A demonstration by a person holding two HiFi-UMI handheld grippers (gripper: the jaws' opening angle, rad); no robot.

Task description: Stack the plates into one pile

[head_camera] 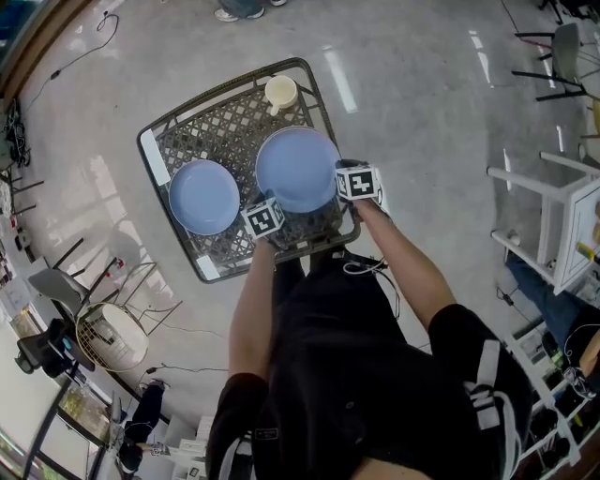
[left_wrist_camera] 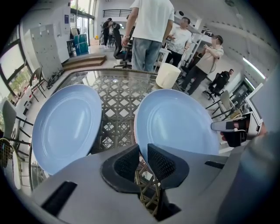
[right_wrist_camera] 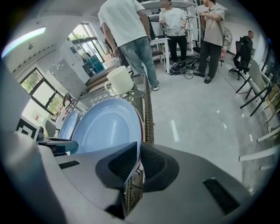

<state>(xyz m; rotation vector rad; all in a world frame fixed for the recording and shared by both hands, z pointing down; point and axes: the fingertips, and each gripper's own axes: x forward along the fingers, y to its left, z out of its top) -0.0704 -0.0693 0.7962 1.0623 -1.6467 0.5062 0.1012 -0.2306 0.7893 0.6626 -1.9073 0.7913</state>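
Plates of pale blue share a dark lattice surface [head_camera: 150, 155]. The held plate [head_camera: 297, 169] is toward the near right corner, and the second plate [head_camera: 204, 196] lies at its 9 o'clock, close but apart. The left gripper [head_camera: 272, 210] has the held plate's rim at about 7 o'clock and the right gripper [head_camera: 340, 184] has it at about 3 o'clock. Each has its jaws drawn narrow, pads pressed on the thin edge. Whether that plate rests on the lattice or hangs just above it cannot be told. A cream cup [head_camera: 280, 92] stands at the plate's 12 o'clock, by the far edge.

Around the surface runs a glossy grey floor [head_camera: 422, 84], with chairs [head_camera: 558, 56] at 2 o'clock and white shelving [head_camera: 562, 234] at 3 o'clock.

The head view catches only shoes [head_camera: 234, 11] beyond the far edge. The left gripper view shows standing people [left_wrist_camera: 151, 30] there, tall windows at 9 o'clock, and both plates side by side. The right gripper view sees the held plate nearly edge-on, largely covering the second.
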